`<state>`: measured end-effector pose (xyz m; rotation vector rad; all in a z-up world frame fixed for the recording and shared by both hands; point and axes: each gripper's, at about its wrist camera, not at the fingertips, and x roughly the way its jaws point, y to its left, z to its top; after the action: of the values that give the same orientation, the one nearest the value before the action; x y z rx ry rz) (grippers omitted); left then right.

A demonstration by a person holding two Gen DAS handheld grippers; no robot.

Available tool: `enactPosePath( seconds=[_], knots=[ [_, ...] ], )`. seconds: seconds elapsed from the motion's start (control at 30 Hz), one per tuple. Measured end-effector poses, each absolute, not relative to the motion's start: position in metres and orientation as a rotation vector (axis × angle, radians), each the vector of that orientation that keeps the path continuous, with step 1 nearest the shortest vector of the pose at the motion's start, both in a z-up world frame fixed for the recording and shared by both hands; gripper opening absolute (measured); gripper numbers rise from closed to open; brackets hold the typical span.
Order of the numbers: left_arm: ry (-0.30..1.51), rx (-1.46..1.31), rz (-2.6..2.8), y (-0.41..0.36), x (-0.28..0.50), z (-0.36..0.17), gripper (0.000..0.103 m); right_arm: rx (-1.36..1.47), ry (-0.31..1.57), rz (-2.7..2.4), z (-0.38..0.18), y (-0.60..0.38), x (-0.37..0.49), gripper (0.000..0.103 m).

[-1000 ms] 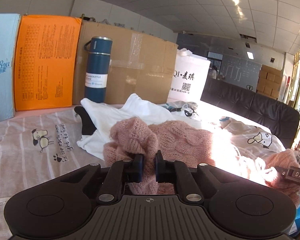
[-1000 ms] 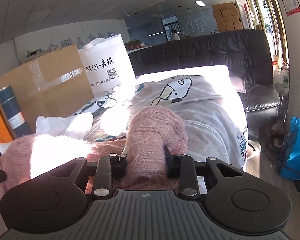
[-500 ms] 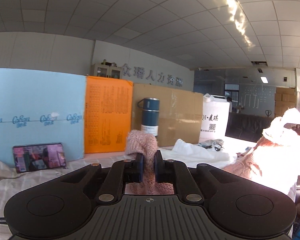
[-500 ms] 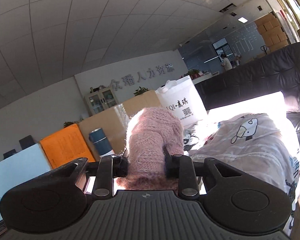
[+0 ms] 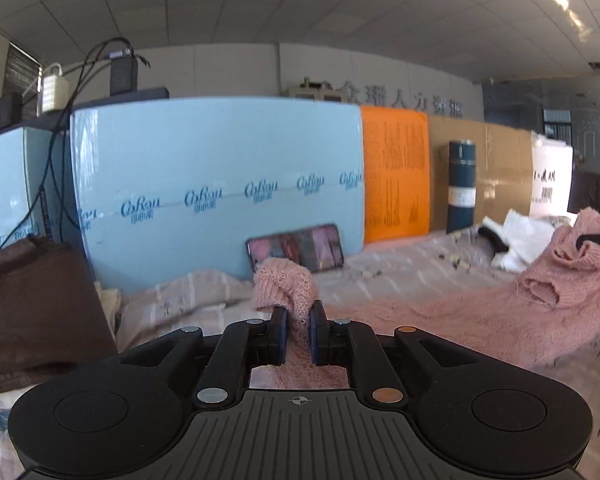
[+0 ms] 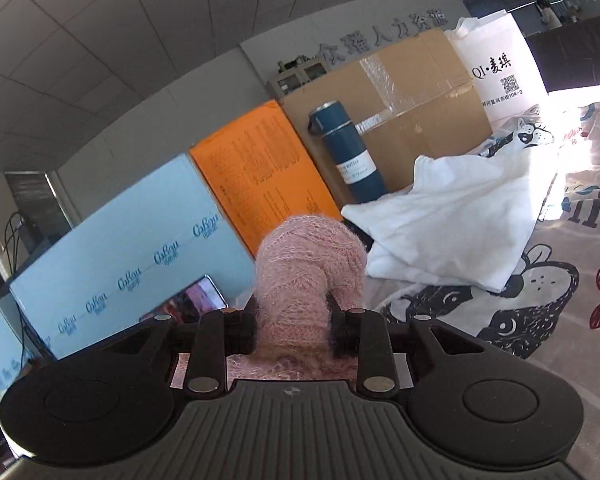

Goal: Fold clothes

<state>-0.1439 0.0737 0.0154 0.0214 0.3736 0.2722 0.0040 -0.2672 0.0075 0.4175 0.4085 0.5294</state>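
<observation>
between both nearly closed tools, left tool [image 5: 298,330] and right tool [image 6: 294,326], pinched pink sweater [image 5: 452,316] over the bed [image 5: 400,270]

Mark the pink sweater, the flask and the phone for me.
pink sweater [image 5: 480,316], left wrist view, the spread body.
flask [image 6: 352,156], right wrist view, mid-body above the label.
phone [image 5: 296,249], left wrist view, screen centre.
</observation>
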Motion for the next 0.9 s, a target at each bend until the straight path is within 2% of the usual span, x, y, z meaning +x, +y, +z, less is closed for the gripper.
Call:
enactPosePath(
  seconds=[0.1,0.17,0.2,0.23,0.37,0.4,0.47,0.53,0.67,0.9],
  knots=[
    [0.468,0.034,0.222,0.087,-0.15,0.004,0.022,0.281,0.45,0.501,-0.01,-0.264,0.002,0.037],
    [0.462,0.044,0.205,0.093,-0.154,0.007,0.037,0.236,0.441,0.449,-0.016,-0.271,-0.002,0.042],
    [0.445,0.05,0.211,0.096,-0.156,0.008,0.052,0.236,0.428,0.421,-0.016,-0.278,-0.005,0.044],
    [0.426,0.061,0.218,0.099,-0.158,0.01,0.061,0.237,0.415,0.394,-0.016,-0.285,-0.007,0.048],
    [0.36,0.096,0.208,0.103,-0.153,0.021,0.065,0.238,0.317,0.272,-0.002,-0.303,-0.019,0.06],
    [0.347,0.1,0.182,0.103,-0.149,0.025,0.07,0.236,0.295,0.263,0.001,-0.305,-0.022,0.063],
    [0.32,0.123,0.11,0.097,-0.14,0.031,0.075,0.229,0.258,0.278,0.008,-0.307,-0.031,0.079],
    [0.303,0.161,0.013,0.088,-0.126,0.035,0.077,0.198,0.256,0.361,0.013,-0.297,-0.037,0.085],
    [0.326,0.246,-0.19,0.073,-0.092,0.034,0.078,0.112,0.351,0.557,0.006,-0.258,-0.036,0.09],
    [0.63,0.127,-0.368,0.082,-0.037,-0.01,0.08,-0.041,0.512,0.601,-0.02,-0.211,-0.014,0.091]
  ],
)
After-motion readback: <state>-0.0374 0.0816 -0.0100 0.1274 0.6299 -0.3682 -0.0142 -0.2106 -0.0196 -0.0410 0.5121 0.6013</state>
